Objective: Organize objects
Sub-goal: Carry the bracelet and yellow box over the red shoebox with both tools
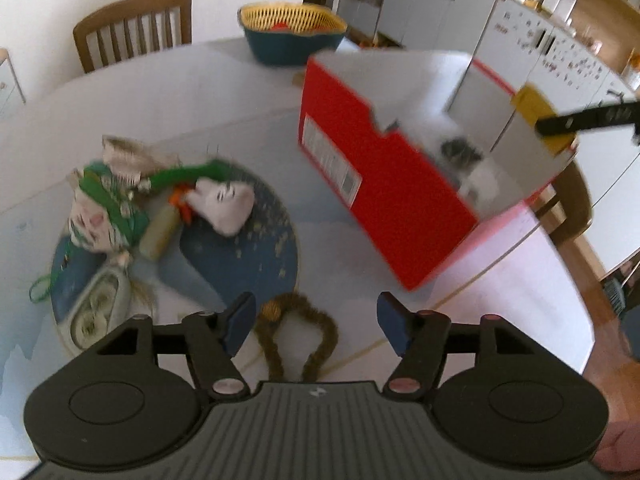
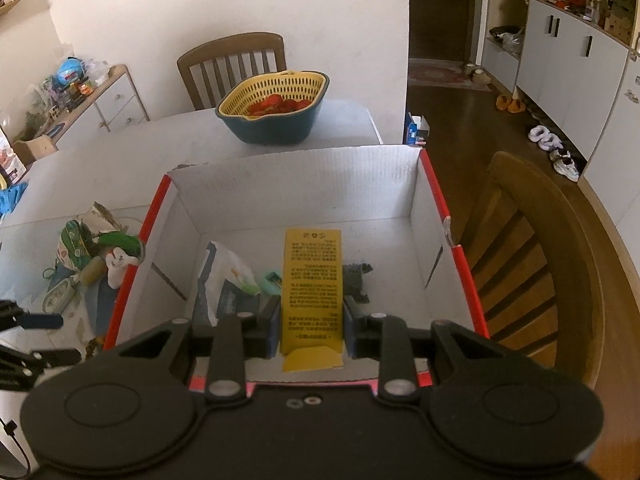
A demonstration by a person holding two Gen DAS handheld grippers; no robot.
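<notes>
My right gripper (image 2: 312, 320) is shut on a flat yellow carton (image 2: 312, 276) with printed text, held over the near end of the open red shoe box (image 2: 434, 188). Inside the box lie a white packet (image 2: 224, 272), a small green item (image 2: 273, 281) and a dark item (image 2: 356, 280). My left gripper (image 1: 316, 322) hangs open above the table, nothing between its blue pads. Just beyond them a brown fuzzy loop (image 1: 298, 332) lies on the table. A white plush (image 1: 224, 204), a green-and-white pouch (image 1: 100, 212) and a tin (image 1: 100, 308) lie on a round blue mat (image 1: 240, 256).
A blue bowl with a yellow strainer (image 2: 276, 114) holding red items stands at the table's far side. Wooden chairs stand behind the table (image 2: 232, 64) and right of the box (image 2: 536, 248). The table edge (image 1: 560, 264) runs close to the box's right side.
</notes>
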